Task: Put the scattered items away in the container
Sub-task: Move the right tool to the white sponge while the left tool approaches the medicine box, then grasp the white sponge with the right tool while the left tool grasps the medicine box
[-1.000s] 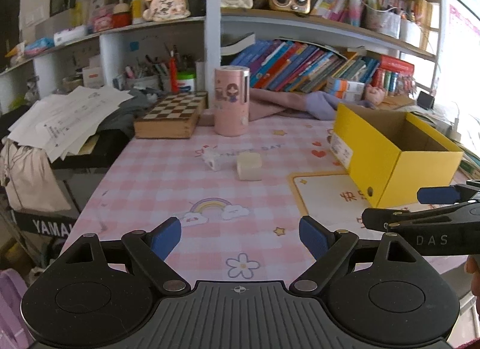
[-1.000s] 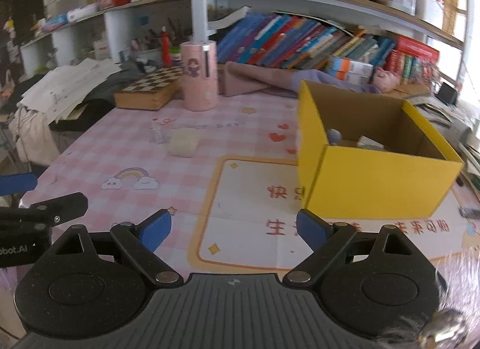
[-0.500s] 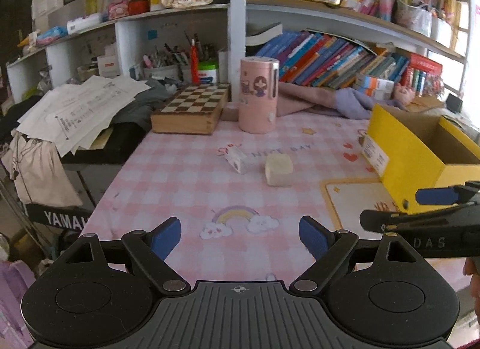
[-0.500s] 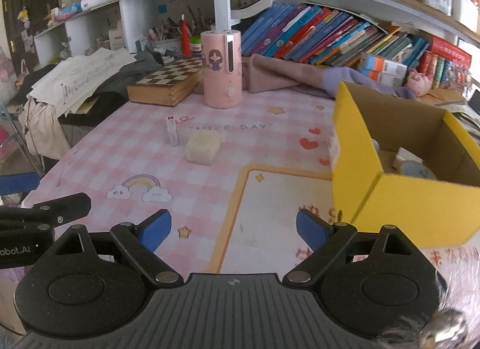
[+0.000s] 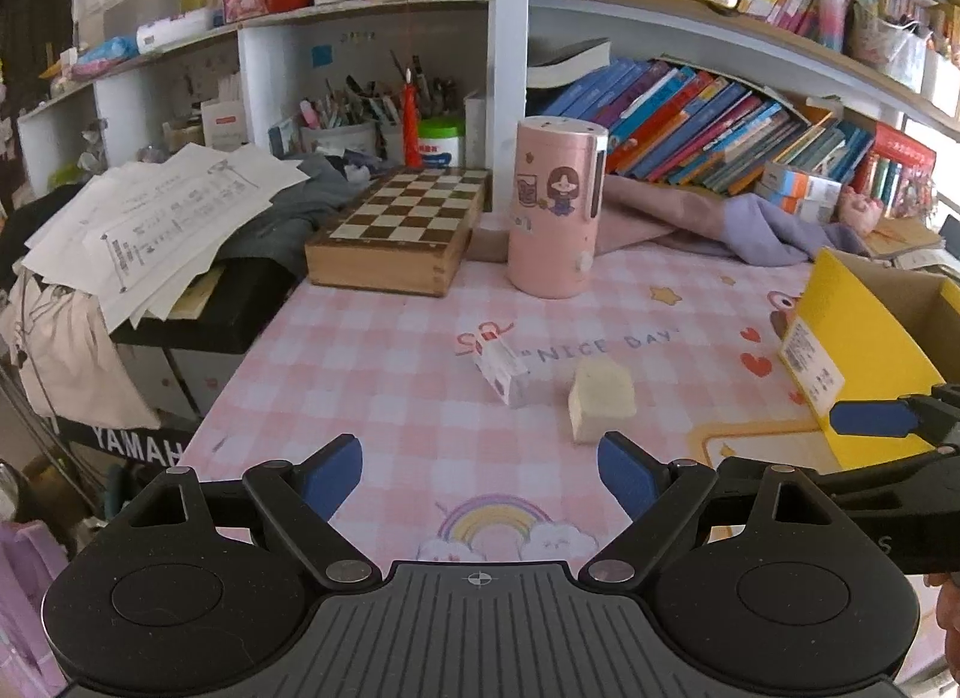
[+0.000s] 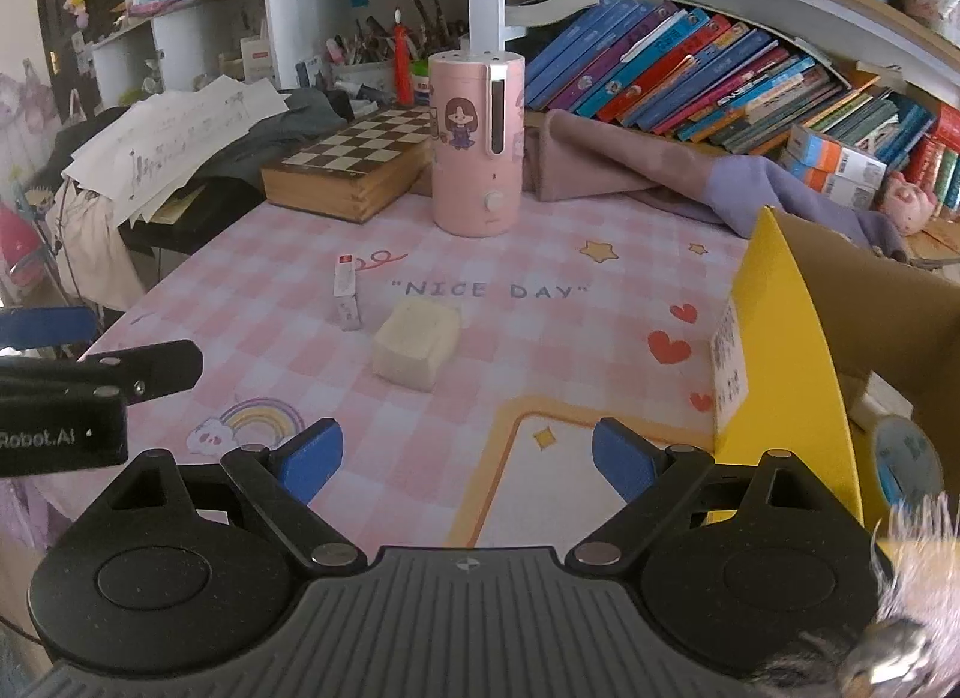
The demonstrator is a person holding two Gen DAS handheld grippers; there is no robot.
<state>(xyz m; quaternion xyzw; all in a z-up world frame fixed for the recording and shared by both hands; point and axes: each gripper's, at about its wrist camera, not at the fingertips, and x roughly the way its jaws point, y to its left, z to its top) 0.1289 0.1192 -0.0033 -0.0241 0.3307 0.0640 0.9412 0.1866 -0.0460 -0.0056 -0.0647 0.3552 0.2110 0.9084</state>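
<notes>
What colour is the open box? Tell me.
The box is bright yellow outside, plain brown cardboard inside; clearest in the right wrist view.

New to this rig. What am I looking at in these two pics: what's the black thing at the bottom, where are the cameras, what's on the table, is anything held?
No robot arm here: a person holds a two-finger gripper in each hand, and each carries a fisheye camera that looks forward along its fingers. The black body with blue pads at the bottom is the gripper itself.

The left wrist view shows the left gripper, open and empty. The right wrist view shows the right gripper, also open and empty. Each view catches the other gripper at its edge.

On the pink checked table lie two loose items: a cream block and a small white box beside it, apart from each other. The yellow box on the right is the container; some things already lie inside. A pink canister and a chessboard stand further back.
</notes>
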